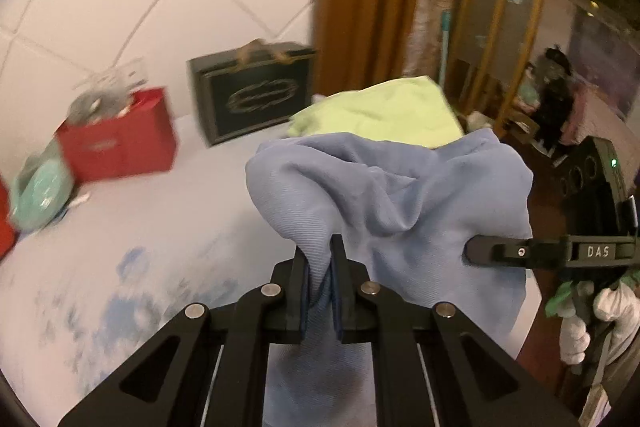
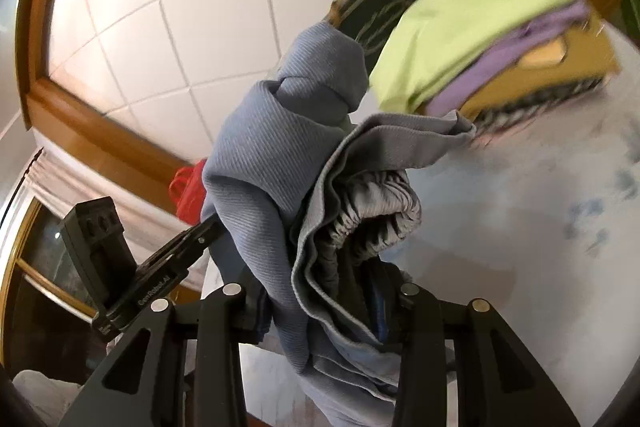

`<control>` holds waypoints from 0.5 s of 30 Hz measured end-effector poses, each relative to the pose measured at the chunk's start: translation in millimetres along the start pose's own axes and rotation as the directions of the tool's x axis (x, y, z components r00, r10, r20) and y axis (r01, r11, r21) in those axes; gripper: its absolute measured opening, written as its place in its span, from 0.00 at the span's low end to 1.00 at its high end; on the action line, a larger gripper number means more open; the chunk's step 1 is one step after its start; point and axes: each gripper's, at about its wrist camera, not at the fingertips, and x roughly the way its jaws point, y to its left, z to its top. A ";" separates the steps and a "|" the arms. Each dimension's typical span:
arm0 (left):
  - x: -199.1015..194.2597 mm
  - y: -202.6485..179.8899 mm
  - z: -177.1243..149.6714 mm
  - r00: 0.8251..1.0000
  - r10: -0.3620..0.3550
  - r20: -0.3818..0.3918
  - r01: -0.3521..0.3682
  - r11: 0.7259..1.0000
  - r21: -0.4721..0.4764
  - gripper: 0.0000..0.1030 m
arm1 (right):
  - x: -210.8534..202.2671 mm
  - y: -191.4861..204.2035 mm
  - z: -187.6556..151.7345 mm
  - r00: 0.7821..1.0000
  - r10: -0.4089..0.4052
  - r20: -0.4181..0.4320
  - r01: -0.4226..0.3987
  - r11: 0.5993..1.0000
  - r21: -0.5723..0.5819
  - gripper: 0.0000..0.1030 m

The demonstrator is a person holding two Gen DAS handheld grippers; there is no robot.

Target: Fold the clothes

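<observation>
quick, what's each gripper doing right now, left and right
left gripper: shut on a fold of the blue garment.
right gripper: clamped on a thick bunch of the same blue garment, elastic waistband bunched just ahead.

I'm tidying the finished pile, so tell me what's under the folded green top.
Under the green top lies a purple garment, then a mustard-yellow one, and a dark striped edge at the bottom. Only their edges show; the rest is covered.

Left gripper point(image 1: 320, 275): matte black linkage arms, round silver pivot pins, flat black fingers point(image 1: 298, 291) edged blue. Right gripper point(image 2: 320, 311): same build, white "DAS" lettering on side. White glove point(image 1: 576, 331) on hand.
</observation>
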 end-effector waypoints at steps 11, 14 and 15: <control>67.8 -52.2 127.3 0.995 -0.028 0.093 0.033 0.998 -0.056 0.07 | -61.9 -27.1 161.3 0.999 -0.030 -0.012 0.028 0.991 -0.128 0.36; 95.0 -48.6 162.7 0.996 -0.017 0.093 0.027 0.994 -0.103 0.07 | -59.2 -39.8 218.7 0.998 -0.050 -0.044 0.043 0.987 -0.155 0.36; 106.1 -46.2 172.3 0.996 -0.010 0.085 0.019 0.993 -0.113 0.07 | -53.1 -45.8 235.3 0.997 -0.059 -0.055 0.050 0.987 -0.154 0.36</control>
